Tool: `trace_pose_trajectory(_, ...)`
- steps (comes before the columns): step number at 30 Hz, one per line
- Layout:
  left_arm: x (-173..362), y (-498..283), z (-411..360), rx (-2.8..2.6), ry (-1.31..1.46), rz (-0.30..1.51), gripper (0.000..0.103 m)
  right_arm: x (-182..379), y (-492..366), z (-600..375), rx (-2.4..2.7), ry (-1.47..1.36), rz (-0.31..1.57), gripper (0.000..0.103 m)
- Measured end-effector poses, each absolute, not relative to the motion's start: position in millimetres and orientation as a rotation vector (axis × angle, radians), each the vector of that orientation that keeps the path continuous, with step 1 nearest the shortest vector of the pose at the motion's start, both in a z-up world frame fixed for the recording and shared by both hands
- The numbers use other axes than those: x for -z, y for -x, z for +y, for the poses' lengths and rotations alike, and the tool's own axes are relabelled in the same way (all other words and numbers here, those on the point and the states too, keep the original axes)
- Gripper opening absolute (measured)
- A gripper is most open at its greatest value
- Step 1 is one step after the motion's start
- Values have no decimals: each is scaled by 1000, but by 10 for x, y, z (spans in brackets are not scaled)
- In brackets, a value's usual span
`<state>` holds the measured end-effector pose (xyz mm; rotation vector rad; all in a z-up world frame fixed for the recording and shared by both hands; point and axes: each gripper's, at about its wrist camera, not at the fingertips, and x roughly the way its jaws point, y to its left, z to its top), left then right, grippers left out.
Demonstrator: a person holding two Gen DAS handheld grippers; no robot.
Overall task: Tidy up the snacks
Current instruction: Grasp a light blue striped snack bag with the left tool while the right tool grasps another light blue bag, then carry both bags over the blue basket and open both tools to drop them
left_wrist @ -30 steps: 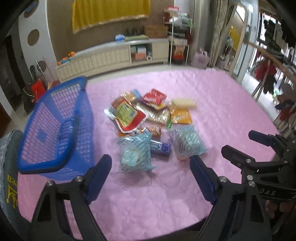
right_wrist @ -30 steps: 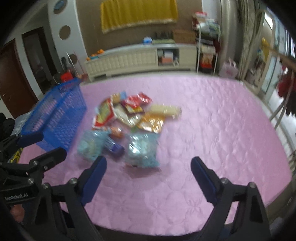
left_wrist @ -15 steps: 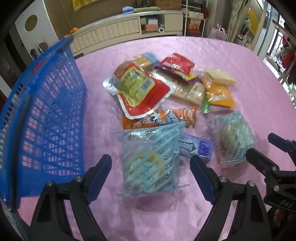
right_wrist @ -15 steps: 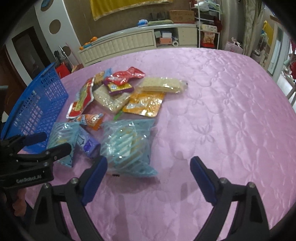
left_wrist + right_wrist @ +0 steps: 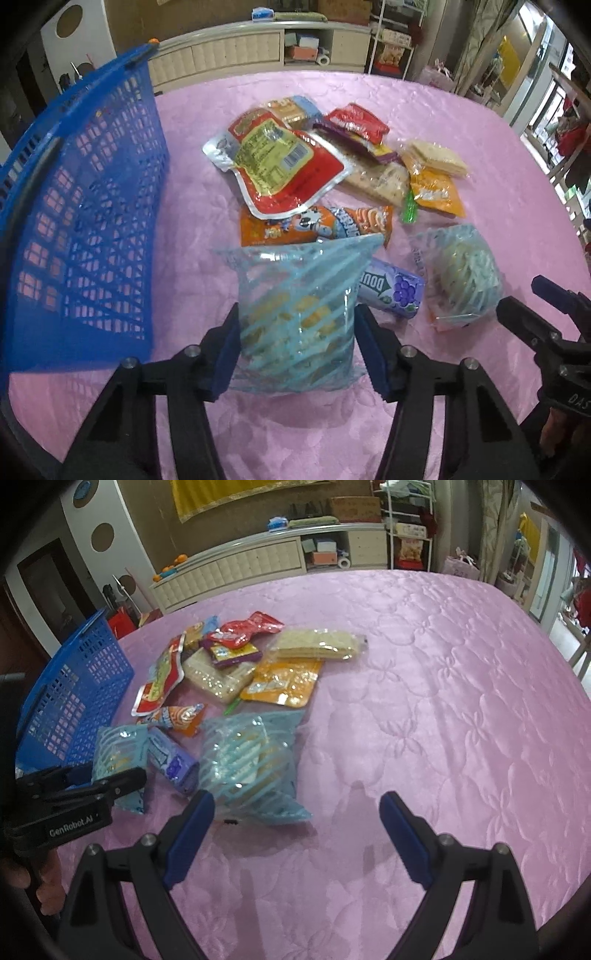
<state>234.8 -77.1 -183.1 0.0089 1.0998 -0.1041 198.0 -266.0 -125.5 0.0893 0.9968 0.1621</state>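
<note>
Left wrist view, lower centre: the left gripper (image 5: 297, 347), its jaws having just closed inward, presses both blue pads against the sides of a clear bag with pale-blue stripes (image 5: 299, 314) that lies on the pink quilted cloth (image 5: 480, 147). Just right of the bag lies a purple tube with a grape picture (image 5: 393, 293), its lettering readable only as "DOU"; beyond it a second striped clear bag (image 5: 461, 273). An orange packet with a cartoon cow (image 5: 317, 227) lies under a red-and-silver pouch with a yellow printed label and barcode (image 5: 275, 164), whose small print is unreadable. A blue plastic lattice basket (image 5: 81, 229) fills the left of this frame. Right wrist view, bottom: the right gripper (image 5: 297, 830) stands wide open over bare cloth, its left pad beside the second striped bag, nothing between the pads. Only this view shows "GenRobot.AI" printed on the left gripper's body at lower left, and the long clear pack of pale crackers (image 5: 319, 646) in full above an orange-yellow pouch (image 5: 282, 683). The right gripper's body at the right edge of the left view bears partial letters "DAS".
</note>
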Motion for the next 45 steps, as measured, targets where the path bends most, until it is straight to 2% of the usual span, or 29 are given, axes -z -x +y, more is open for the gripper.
trace_pose_trajectory(16,1771,-2340,-839,110,-80,1030,55,1379,-2174,-2289,-208,-32,1027,93)
trace_pose_trajectory(18,1764,-2346,-836,114,-78,1032,55,1411,-2213,-2218,-148,52,1018,80)
trace_pose_trajectory(21,1768,-2358,-838,128,-62,1033,55,1449,-2274,-2222,-160,25,1024,74)
trace_pose_trajectory(25,1789,-2380,-853,125,-60,1032,55,1558,-2371,-2199,-168,11,1046,74)
trace_pose_trajectory(28,1787,-2386,-847,123,-50,1035,55,1542,-2362,-2192,-171,20,1022,66)
trace_pose_trajectory(34,1649,-2200,-839,134,-42,1020,54,1282,-2109,-2255,-175,12,951,63)
trace_pose_trajectory(45,883,-1471,-695,204,34,880,54,587,-1378,-2225,-202,-32,885,63)
